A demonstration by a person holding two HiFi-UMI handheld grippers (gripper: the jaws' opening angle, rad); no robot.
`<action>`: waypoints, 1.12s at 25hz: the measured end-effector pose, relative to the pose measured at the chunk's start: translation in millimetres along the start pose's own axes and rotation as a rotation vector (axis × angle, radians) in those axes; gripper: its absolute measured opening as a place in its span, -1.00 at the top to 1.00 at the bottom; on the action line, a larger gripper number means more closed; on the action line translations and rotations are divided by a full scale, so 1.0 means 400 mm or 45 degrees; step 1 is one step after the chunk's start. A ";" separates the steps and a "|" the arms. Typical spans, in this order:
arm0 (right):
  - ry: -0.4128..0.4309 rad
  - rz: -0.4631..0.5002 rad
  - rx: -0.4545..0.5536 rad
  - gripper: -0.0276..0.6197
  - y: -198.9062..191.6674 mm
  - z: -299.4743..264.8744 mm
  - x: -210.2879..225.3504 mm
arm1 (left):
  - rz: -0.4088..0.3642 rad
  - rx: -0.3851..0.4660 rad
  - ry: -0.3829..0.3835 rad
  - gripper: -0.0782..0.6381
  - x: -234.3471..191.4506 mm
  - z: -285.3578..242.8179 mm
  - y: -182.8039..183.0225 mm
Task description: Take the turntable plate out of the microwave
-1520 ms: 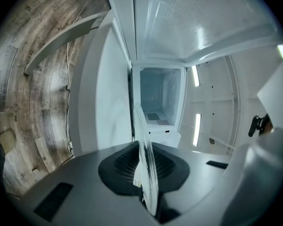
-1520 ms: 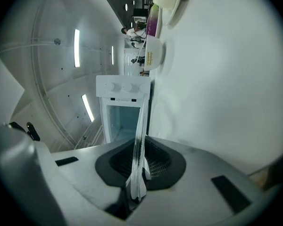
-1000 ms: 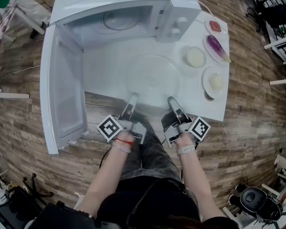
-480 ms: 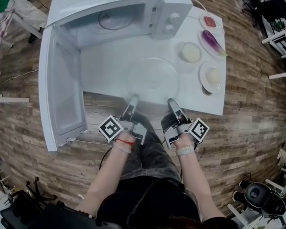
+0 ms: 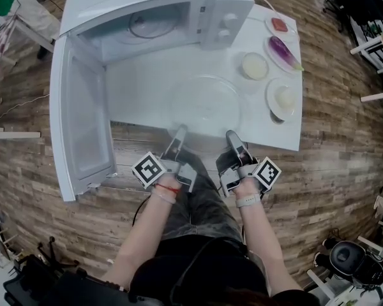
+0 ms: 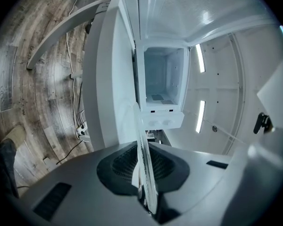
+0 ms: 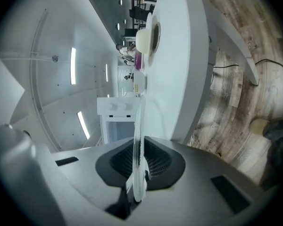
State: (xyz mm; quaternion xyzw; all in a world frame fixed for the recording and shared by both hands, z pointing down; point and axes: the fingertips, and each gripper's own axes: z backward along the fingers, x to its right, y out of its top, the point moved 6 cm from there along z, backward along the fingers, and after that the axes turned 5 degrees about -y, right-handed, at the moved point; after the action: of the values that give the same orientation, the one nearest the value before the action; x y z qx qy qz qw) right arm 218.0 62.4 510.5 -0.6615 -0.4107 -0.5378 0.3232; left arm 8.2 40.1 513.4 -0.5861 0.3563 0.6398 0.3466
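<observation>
The clear glass turntable plate (image 5: 204, 104) is out of the white microwave (image 5: 225, 18) and lies level over the white table (image 5: 137, 85), near its front edge. My left gripper (image 5: 179, 131) is shut on the plate's near-left rim, and my right gripper (image 5: 232, 136) is shut on its near-right rim. In the left gripper view the plate's edge (image 6: 142, 145) runs between the ribbed pads of the left gripper (image 6: 144, 173). The right gripper view shows the plate's edge (image 7: 139, 126) likewise clamped in the right gripper (image 7: 137, 168). I cannot tell whether the plate touches the table.
The microwave door (image 5: 76, 120) stands open at the left, reaching past the table's front. A roller ring (image 5: 147, 25) lies inside the oven. Several small dishes of food sit at the right: a cream one (image 5: 255, 65), an aubergine (image 5: 282, 48), a white one (image 5: 284, 99).
Both grippers and the plate hold the same place. Only the head view has shifted slightly, so the microwave sits a little higher in the picture.
</observation>
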 end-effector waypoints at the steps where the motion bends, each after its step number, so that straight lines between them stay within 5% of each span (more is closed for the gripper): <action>1: -0.002 -0.001 0.004 0.79 0.002 0.000 0.001 | 0.005 -0.005 0.001 0.69 -0.002 0.000 -0.001; 20: -0.035 0.024 0.067 0.80 0.011 -0.005 0.005 | 0.127 -0.085 -0.044 0.64 -0.010 0.033 -0.025; 28: -0.036 0.058 0.081 0.80 0.004 -0.009 -0.001 | 0.220 -0.210 -0.065 0.64 -0.007 0.072 -0.126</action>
State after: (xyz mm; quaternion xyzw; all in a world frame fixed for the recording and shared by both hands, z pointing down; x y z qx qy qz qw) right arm 218.0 58.5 510.7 -0.6676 -0.4169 -0.5077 0.3504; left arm 37.4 90.5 515.5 -0.5632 0.3427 0.7092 0.2497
